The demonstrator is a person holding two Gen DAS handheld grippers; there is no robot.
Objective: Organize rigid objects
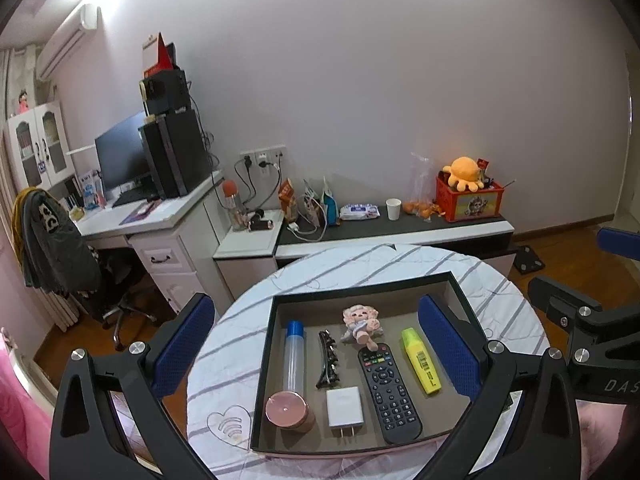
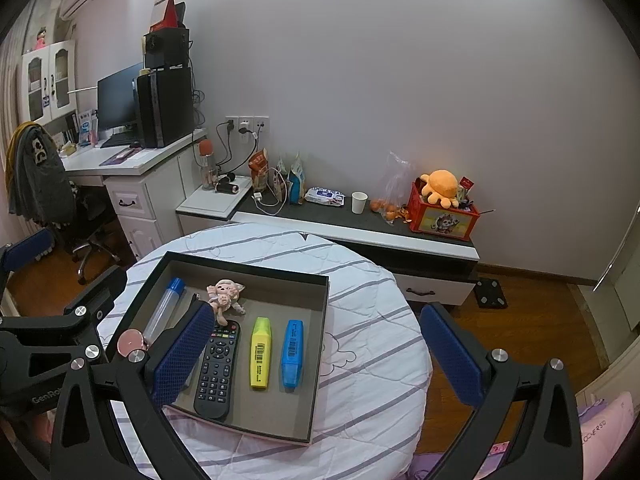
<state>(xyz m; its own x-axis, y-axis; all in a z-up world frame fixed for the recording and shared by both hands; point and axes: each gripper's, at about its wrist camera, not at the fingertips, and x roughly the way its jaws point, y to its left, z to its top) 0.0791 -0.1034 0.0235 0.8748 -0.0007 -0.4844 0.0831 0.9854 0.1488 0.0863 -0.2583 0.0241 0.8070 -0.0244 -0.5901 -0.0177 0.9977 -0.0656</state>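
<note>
Tongs: left (image 1: pixel 316 354), right (image 2: pixel 318 356) spread empty above tray (image 2: pixel 318 360).

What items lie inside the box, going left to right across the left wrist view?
Clear tube with blue cap → black hair clip → white charger → black remote → yellow highlighter.
</note>
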